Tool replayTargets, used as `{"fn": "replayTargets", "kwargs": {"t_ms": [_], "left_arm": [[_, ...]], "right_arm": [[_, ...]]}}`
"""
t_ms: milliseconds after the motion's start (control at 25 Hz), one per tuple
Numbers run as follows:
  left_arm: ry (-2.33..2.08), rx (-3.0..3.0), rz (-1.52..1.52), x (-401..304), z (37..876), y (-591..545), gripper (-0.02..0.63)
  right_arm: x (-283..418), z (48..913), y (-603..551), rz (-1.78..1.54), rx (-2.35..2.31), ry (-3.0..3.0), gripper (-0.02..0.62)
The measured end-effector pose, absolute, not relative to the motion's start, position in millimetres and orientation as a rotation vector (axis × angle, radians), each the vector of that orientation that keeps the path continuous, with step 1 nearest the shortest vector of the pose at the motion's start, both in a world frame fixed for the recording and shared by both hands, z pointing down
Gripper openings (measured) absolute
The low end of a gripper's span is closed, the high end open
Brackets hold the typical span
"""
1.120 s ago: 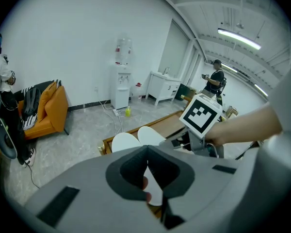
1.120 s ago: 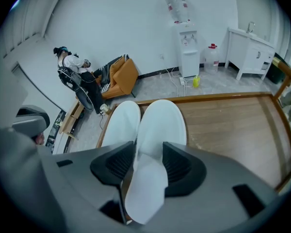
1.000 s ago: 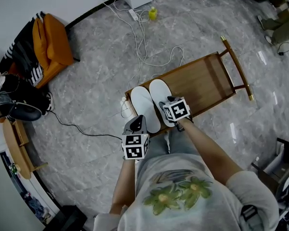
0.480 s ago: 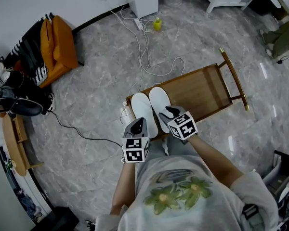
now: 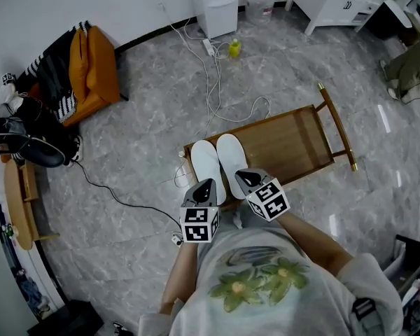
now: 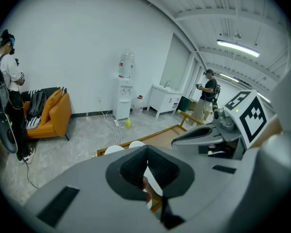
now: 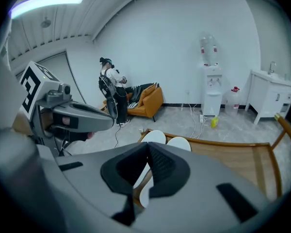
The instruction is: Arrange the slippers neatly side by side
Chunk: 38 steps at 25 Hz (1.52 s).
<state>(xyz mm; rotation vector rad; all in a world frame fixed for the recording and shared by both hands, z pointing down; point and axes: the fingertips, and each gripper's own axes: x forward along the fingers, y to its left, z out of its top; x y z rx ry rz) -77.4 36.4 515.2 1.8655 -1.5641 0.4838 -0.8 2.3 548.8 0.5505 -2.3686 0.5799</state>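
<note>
Two white slippers (image 5: pixel 208 161) (image 5: pixel 232 157) lie side by side, toes pointing away, at the left end of a low wooden rack (image 5: pixel 294 135). My left gripper (image 5: pixel 201 190) hovers just short of the left slipper's heel, jaws shut and empty. The right gripper (image 5: pixel 246 180) hangs over the right slipper's heel; its jaws have just been closing with nothing between them and are now shut. The left gripper view shows its gripper (image 6: pixel 146 152) above the slippers (image 6: pixel 114 150). From the right gripper (image 7: pixel 148 147) I also see both slippers (image 7: pixel 153 136) beyond the pads.
An orange chair (image 5: pixel 87 68) with striped cloth stands at the back left. White cables (image 5: pixel 213 75), a yellow bottle (image 5: pixel 234 47) and a water dispenser (image 5: pixel 219 5) lie beyond the rack. Black bags (image 5: pixel 28 145) sit at the left. Another person (image 6: pixel 208 93) stands farther off.
Both grippers have lifted and drawn back towards me, off the slippers' heels. The right gripper's jaws have closed on nothing. The slippers stay side by side.
</note>
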Motion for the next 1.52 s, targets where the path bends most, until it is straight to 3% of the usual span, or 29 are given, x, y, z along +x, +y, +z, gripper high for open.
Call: {"fn": "replayTargets", "kwargs": {"t_ms": [880,1520], "left_arm": [[-1.672,1.991,0.249,-44,434,45,0.015],[-1.694,2.026,0.276,-32,416,50,0.015]], "right_arm": [[26,453,23,0.519,0.508,-2.639,0.005],[27,430,24,0.499,0.500,-2.687,0.005]]}}
